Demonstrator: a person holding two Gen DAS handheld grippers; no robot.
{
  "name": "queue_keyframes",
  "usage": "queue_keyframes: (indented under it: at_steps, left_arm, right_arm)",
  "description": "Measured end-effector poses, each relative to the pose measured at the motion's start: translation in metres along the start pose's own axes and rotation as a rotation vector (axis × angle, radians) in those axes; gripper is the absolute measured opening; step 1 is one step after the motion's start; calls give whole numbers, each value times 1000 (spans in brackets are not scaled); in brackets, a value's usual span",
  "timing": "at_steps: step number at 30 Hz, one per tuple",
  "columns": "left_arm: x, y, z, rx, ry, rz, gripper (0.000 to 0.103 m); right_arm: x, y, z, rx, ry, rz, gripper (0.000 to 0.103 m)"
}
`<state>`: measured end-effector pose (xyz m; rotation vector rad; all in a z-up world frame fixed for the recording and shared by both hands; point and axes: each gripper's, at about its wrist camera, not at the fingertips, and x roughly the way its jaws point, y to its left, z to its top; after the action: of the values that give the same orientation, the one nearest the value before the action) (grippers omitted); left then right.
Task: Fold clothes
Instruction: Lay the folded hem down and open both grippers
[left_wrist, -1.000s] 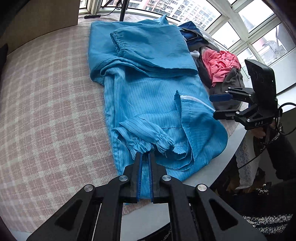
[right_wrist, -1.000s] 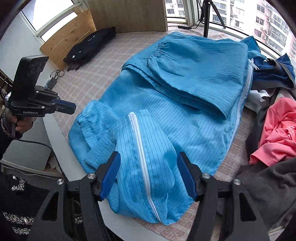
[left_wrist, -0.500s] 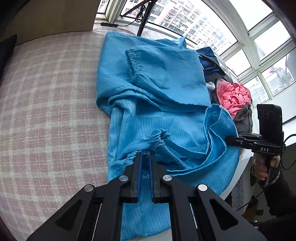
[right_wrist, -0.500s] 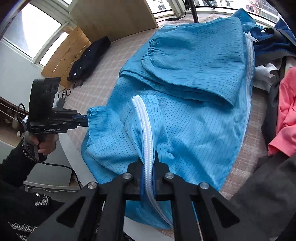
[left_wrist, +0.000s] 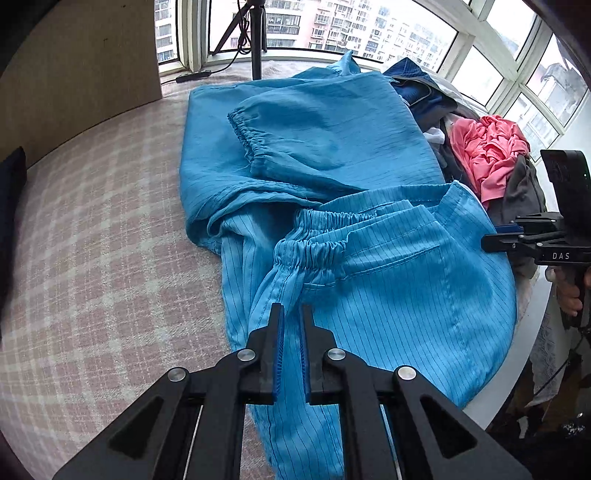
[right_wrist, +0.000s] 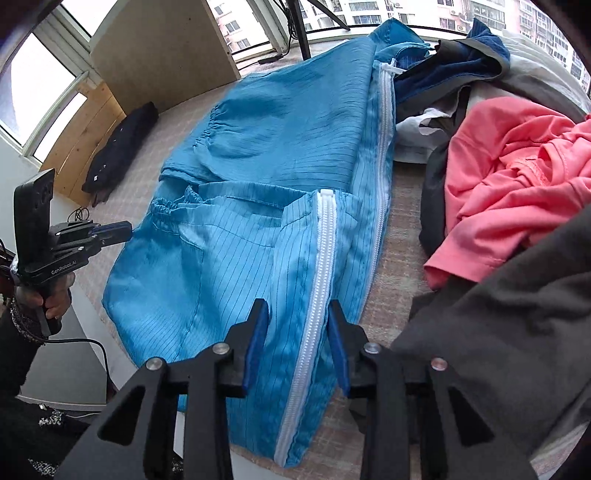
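Both grippers are opening over the blue garment (left_wrist: 388, 295). The left gripper (left_wrist: 291, 314) holds nothing; the right gripper (right_wrist: 297, 314) straddles the zipper (right_wrist: 323, 258), unclamped.

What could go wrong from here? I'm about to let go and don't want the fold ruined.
The left gripper and right gripper are both opening over the blue garment; cloth may snag on a pad and drag. The folded hem overhangs the table edge and could slide off. The pink garment lies close.

Right gripper (left_wrist: 489, 236) body: I'm reading "DAS".
Left gripper (right_wrist: 127, 227) body: I'm reading "GenRobot.AI".
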<state>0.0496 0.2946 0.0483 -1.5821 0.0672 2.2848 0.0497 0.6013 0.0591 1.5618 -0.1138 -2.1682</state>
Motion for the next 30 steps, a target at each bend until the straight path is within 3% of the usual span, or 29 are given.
queue_keyframes:
  at_steps: [1,6,8,12,14,16,21,22,23,24,26,27,30]
  left_arm:
    - [9,5,-1,-23,29,12,11]
    - [-10,17,-18,-72,-6,26,9]
    - [-32,19,-30,-79,-37,19,8]
    - [-68,20,-59,-96,-50,-20,9]
    - [-73,20,-75,-89,-33,-41,20]
    - [-71,19,-87,-87,-19,-25,30]
    - [-42,25,-90,-179,34,-89,33]
    - [-36,22,-89,-175,41,-83,29]
    - [-34,20,-89,-171,43,-82,7]
    - [-33,17,-89,-165,40,-90,2]
    - [-38,15,-91,-160,10,-60,2]
    - [-41,18,-93,-168,3,-50,2]
    - [-33,20,-96,-163,22,-46,3]
  right_arm:
    - [8,0,4,-1,12,-11,14]
    - [36,-4,9,-6,70,-67,13]
    - [22,-6,6,4,50,-56,13]
    - [-25,-21,-14,125,-34,45,15]
    - [-43,-20,-34,162,-55,90,23]
    - [-48,-13,-52,159,-54,106,44]
    - [-38,4,-81,102,-33,48,44]
    - [-33,4,-83,100,-19,49,44]
    - [-27,5,-85,99,-6,50,44]
    - [-22,7,-87,94,7,48,44]
    - [-14,11,-89,80,21,54,28]
    - [-11,13,-88,71,28,56,5]
    - [-5,4,-91,116,33,15,6]
